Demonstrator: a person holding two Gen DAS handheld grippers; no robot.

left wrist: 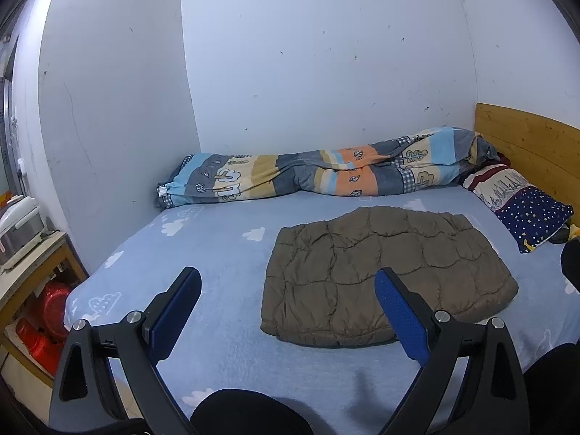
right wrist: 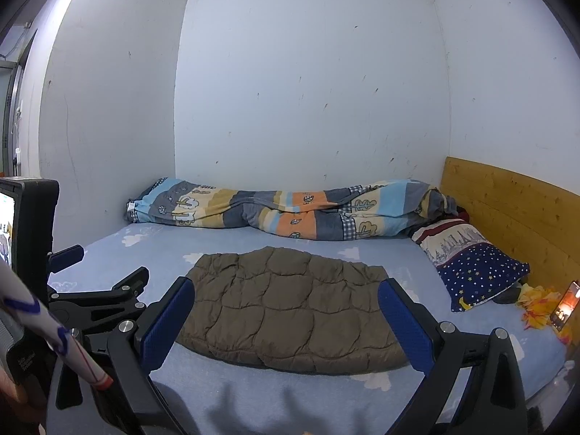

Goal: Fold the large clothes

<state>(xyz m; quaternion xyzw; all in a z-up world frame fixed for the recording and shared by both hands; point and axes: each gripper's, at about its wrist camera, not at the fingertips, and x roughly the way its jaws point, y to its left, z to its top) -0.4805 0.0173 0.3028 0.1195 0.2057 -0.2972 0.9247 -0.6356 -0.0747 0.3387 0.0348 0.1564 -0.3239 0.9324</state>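
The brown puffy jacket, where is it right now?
The brown puffy jacket lies folded flat in the middle of the blue bed sheet, in front of the striped quilt and left of the starry pillow.

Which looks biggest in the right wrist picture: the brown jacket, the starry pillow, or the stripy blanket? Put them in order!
1. Brown jacket and stripy blanket: too close to call. The jacket lies nearer the camera, which makes it look larger.
2. Starry pillow: clearly the smallest.
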